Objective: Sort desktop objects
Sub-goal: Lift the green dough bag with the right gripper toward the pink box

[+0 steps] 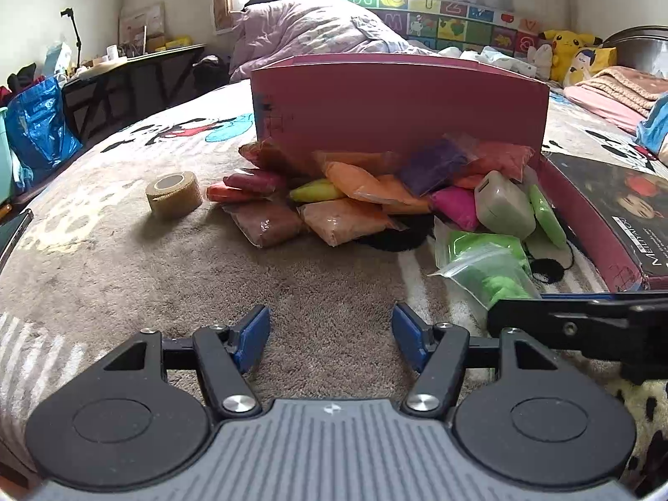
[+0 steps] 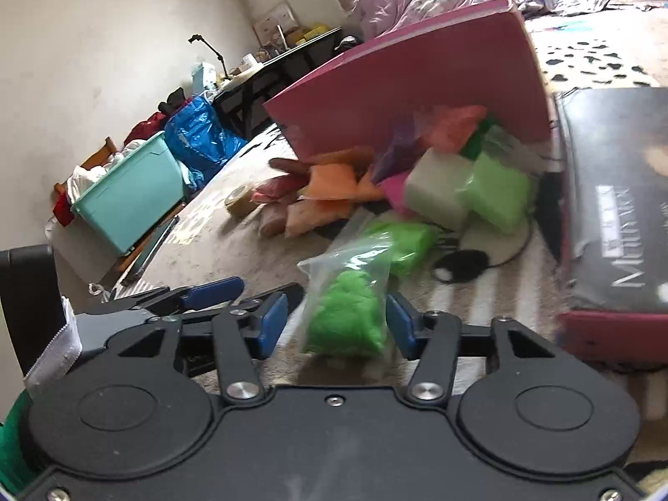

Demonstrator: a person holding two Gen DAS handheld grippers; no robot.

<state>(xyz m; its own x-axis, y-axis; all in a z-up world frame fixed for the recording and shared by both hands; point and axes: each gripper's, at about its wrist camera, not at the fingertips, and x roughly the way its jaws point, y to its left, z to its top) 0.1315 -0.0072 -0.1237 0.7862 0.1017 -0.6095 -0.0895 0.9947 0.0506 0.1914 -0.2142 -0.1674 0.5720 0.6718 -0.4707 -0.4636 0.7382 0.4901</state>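
A heap of coloured clay packets (image 1: 367,196) lies on the blanket against an upright pink box lid (image 1: 396,100); the lid also shows in the right wrist view (image 2: 417,83). My left gripper (image 1: 330,334) is open and empty over bare blanket in front of the heap. My right gripper (image 2: 336,319) is open, its pads on either side of a clear bag of bright green clay (image 2: 348,313), not closed on it. That bag also shows in the left wrist view (image 1: 492,275), with the right gripper's finger (image 1: 584,317) beside it.
A tan tape roll (image 1: 173,194) stands left of the heap. A grey-white charger block (image 1: 501,204) rests on the packets. The dark box (image 1: 605,217) with pink sides lies at right. A teal bin (image 2: 129,200) and blue bag (image 2: 200,137) stand beside the bed.
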